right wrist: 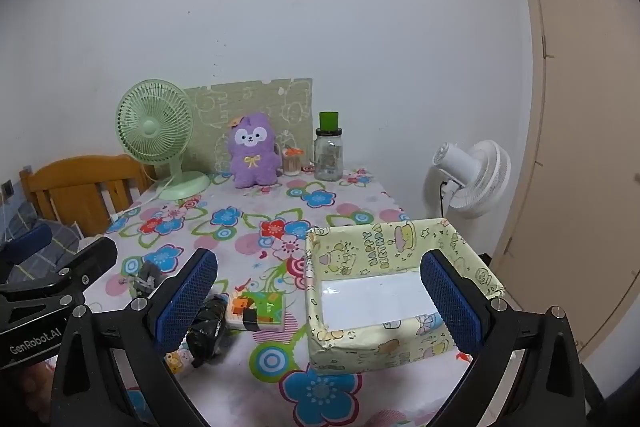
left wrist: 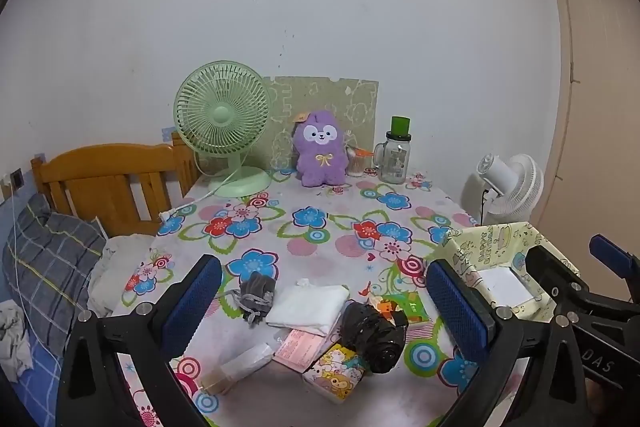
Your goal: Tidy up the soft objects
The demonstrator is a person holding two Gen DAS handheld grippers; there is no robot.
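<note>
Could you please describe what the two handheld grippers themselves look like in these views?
Both match: the left gripper and right gripper have black plastic frames with triangular cut-outs and silver screws. Each finger carries a long blue pad with a fine mesh texture. White lettering shows on the bodies: "GenRobot.AI" on the left one, and "DAS" on the right one. No cables or sleeves are visible.

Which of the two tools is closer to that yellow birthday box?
The right tool: the box sits just beyond its open fingers. The left tool hangs over the clutter beside the box, further off.
</note>
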